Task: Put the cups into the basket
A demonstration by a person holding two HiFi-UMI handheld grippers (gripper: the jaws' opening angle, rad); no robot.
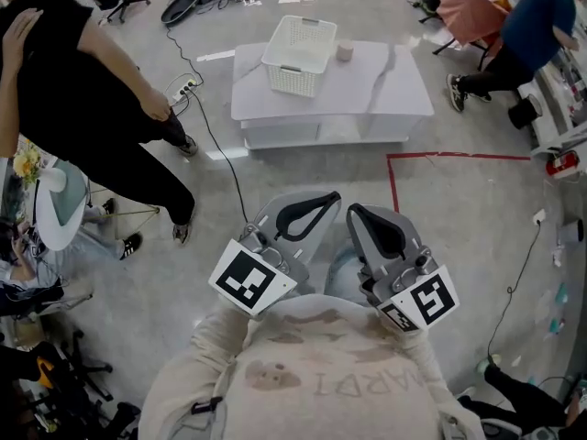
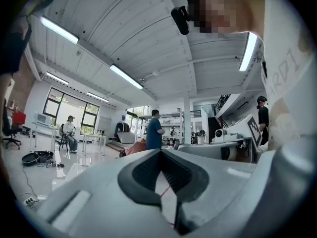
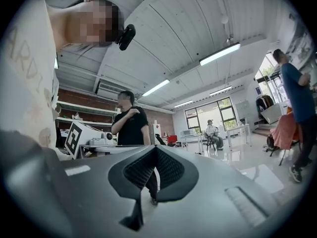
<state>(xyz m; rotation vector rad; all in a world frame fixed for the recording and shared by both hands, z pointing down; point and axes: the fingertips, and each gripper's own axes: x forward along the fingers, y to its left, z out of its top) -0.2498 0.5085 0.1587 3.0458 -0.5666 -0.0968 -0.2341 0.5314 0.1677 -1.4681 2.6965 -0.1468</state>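
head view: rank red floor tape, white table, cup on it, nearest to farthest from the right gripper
1. red tape, on the floor just ahead of the right gripper
2. white table, beyond the tape
3. cup, tabletop's far side, right of the basket

**Right gripper view.** The right gripper (image 3: 156, 149) is seen along its grey jaws, which meet at their tips. Its dark ribbed pads (image 3: 141, 170) face across a diamond-shaped gap with nothing in it.

- **9 o'clock:** a marker cube (image 3: 75, 137).
- **10 o'clock:** the holder's pale sweater (image 3: 25, 83).
- **11 o'clock:** a head camera (image 3: 126, 36).
- **Just above the jaw tips:** a standing person in black (image 3: 130, 125).
- **1 o'clock:** a ceiling strip light (image 3: 220, 53).
- **3 o'clock:** a person in blue (image 3: 297, 95), and nearer centre a seated person (image 3: 212, 132) below windows (image 3: 208, 114).
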